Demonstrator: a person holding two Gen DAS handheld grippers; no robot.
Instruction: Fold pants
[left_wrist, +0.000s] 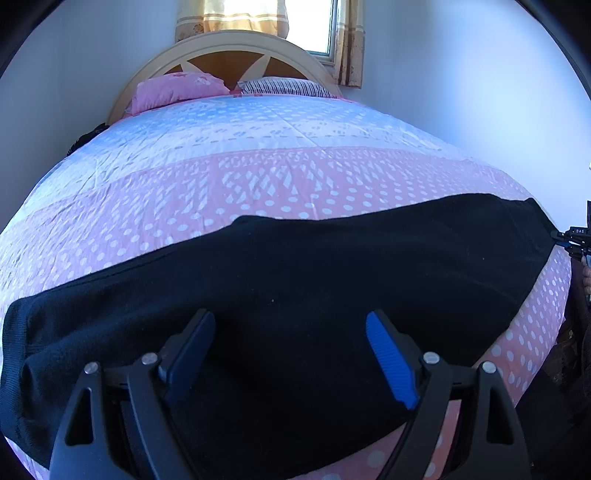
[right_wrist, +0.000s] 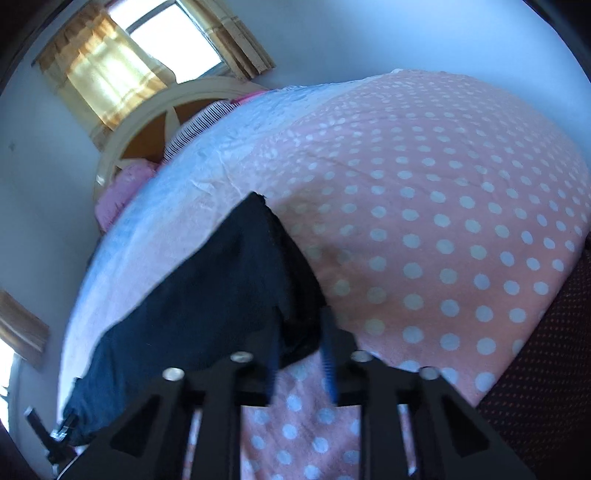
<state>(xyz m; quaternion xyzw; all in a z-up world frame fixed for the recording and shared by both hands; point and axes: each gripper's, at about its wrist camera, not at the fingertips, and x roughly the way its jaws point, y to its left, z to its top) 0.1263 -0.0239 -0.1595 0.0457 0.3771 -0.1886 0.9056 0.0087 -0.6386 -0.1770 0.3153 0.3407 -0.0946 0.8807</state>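
Two grippers over black pants (left_wrist: 295, 266) spread across a dotted bed (left_wrist: 258, 177): left gripper (left_wrist: 290, 325) spread apart (empty), right gripper (right_wrist: 301, 332) clamped on the pants' end.

Black knit fabric pants (left_wrist: 295, 273): plain black. Quilted bed cover (left_wrist: 258, 177): pink with white polka dots, pale blue-white dotted band. Pink floral pillow (left_wrist: 177, 90). Black-and-white striped pillow (left_wrist: 284, 86). Cream-and-brown arched wooden headboard (left_wrist: 229, 55). Yellow-beige curtains (left_wrist: 229, 14).
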